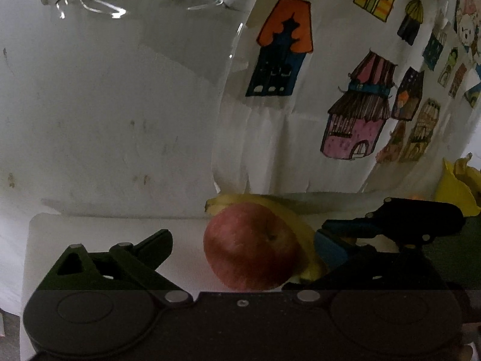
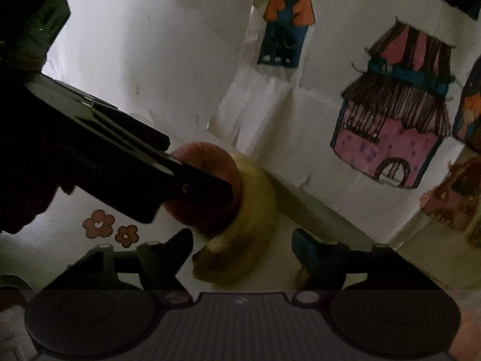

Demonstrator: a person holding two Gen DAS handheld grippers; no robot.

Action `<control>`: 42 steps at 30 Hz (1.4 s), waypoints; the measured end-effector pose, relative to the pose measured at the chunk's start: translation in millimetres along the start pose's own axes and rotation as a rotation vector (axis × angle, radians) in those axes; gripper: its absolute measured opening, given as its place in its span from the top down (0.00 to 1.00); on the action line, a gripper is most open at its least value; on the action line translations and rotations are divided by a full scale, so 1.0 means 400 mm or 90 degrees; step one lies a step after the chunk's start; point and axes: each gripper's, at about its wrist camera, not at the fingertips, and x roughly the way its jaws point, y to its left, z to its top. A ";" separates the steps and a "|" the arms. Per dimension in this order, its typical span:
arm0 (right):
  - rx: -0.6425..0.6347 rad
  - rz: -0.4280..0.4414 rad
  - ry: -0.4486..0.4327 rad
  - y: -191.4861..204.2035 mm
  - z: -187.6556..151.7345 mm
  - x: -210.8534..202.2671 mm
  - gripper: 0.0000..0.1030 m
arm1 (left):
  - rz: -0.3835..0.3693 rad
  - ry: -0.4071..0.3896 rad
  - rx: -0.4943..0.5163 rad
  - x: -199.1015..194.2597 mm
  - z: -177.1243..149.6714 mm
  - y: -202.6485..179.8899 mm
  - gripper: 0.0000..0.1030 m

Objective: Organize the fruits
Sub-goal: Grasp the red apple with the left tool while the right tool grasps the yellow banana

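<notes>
on my left, my left gripper stands wide, one finger to each side of the apple, and i see a gap on the left side, so nothing is held yet. the apple sits on the white board, close to the wall, and leans against the banana behind it. to take it well i judge i should push in a little further so the pads meet the widest part, then close slowly; a pinch near the front could squirt the round fruit out toward the wall.

moving right, the banana curves round the apple and touches it. my right gripper hangs over its near end, fingers spread and apart from the peel, holding nothing. i'd keep this one off the banana until the apple lifts, since any nudge would roll the apple. the other gripper's finger crosses the apple in the right view, so i should lift straight up, clear of my own tools. house drawings hang on the wall further right.
</notes>
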 end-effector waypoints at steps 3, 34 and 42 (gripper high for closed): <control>0.006 0.005 0.002 -0.001 -0.005 0.002 0.31 | 0.002 0.009 0.001 -0.002 -0.006 0.010 0.09; 0.025 0.012 0.035 0.008 -0.008 -0.019 0.52 | -0.044 0.059 -0.063 -0.087 -0.064 0.047 0.29; 0.049 0.011 0.024 -0.002 0.029 0.041 0.51 | -0.049 0.054 -0.072 -0.077 -0.057 0.050 0.28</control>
